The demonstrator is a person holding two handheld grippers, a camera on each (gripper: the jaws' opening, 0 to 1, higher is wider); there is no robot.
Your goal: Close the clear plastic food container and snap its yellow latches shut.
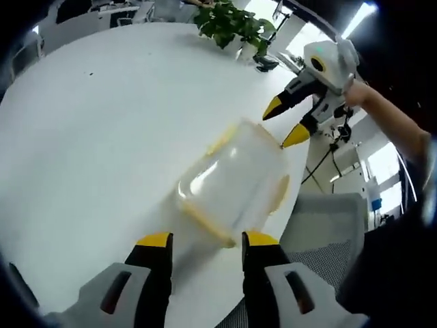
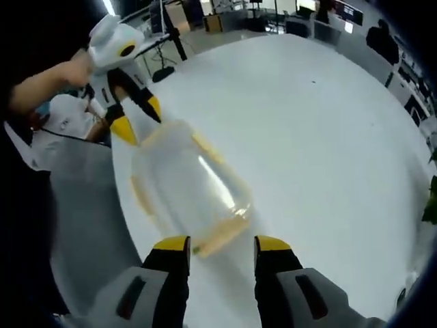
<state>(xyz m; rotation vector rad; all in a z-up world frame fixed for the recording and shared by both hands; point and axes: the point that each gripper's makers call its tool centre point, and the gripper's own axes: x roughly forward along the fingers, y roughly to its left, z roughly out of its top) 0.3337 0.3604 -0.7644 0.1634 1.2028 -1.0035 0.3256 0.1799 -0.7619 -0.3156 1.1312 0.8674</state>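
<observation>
The clear plastic food container (image 1: pixel 232 184) rests on the round white surface (image 1: pixel 95 137), close to the surface edge nearest the person. Its lid is in place on top. Yellow latches (image 1: pixel 220 145) line its sides; the blur makes it impossible to tell whether they are snapped down.

In the left gripper view, the left claw (image 1: pixel 207 240) stands with its yellow-tipped jaws wide apart, holding nothing, at the near end of the container. One yellow latch lies just ahead of the gap between the jaws. Contact cannot be confirmed.

In the right gripper view, the right claw (image 2: pixel 222 244) is likewise spread wide and empty, set at the opposite end of the container (image 2: pixel 188 184), with a yellow latch (image 2: pixel 220 236) just in front of its jaws.

Each claw appears in the other's view beyond the container, held by the person's hand (image 1: pixel 356 94); its yellow tips sit just beside the far end.

A green potted plant (image 1: pixel 229 24) stands at the far side of the surface. A grey mesh chair (image 1: pixel 328 222) sits next to the surface edge.
</observation>
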